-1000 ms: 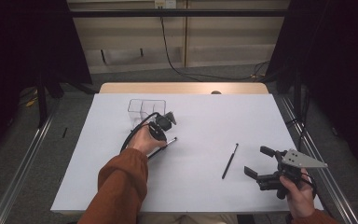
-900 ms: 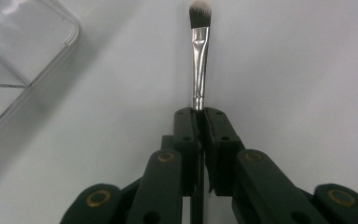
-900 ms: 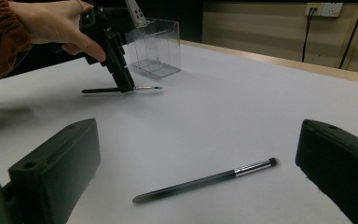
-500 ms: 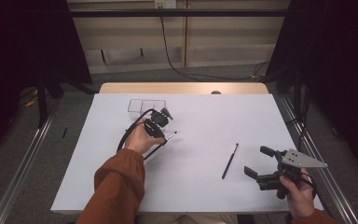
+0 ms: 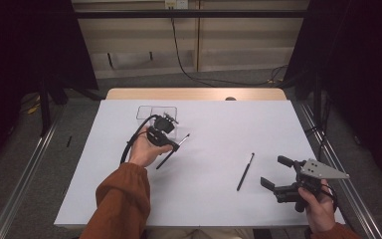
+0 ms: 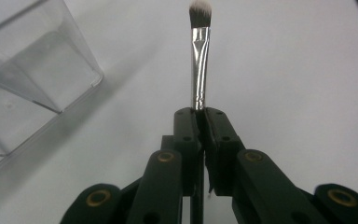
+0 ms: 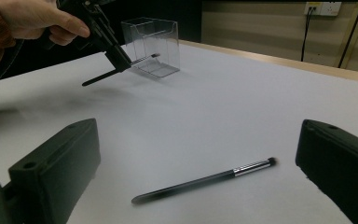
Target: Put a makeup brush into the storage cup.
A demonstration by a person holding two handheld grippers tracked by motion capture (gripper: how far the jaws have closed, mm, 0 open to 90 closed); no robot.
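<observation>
White table [image 5: 219,199]: held brush [image 5: 173,151] level, bristles toward clear box [image 5: 155,112].

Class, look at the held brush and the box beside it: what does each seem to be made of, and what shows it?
Brush: a shiny silver collar, probably metal, with soft dark bristles tipped white; the black handle could be plastic or painted wood. Box: clear, glossy, hard-edged, likely acrylic plastic, since the table shows through its walls.

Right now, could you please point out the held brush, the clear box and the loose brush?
held brush [image 6: 199,60], left gripper view, silver ferrule.
clear box [image 7: 151,44], right gripper view, front wall.
loose brush [image 5: 245,172], high view, mid-handle.
</observation>
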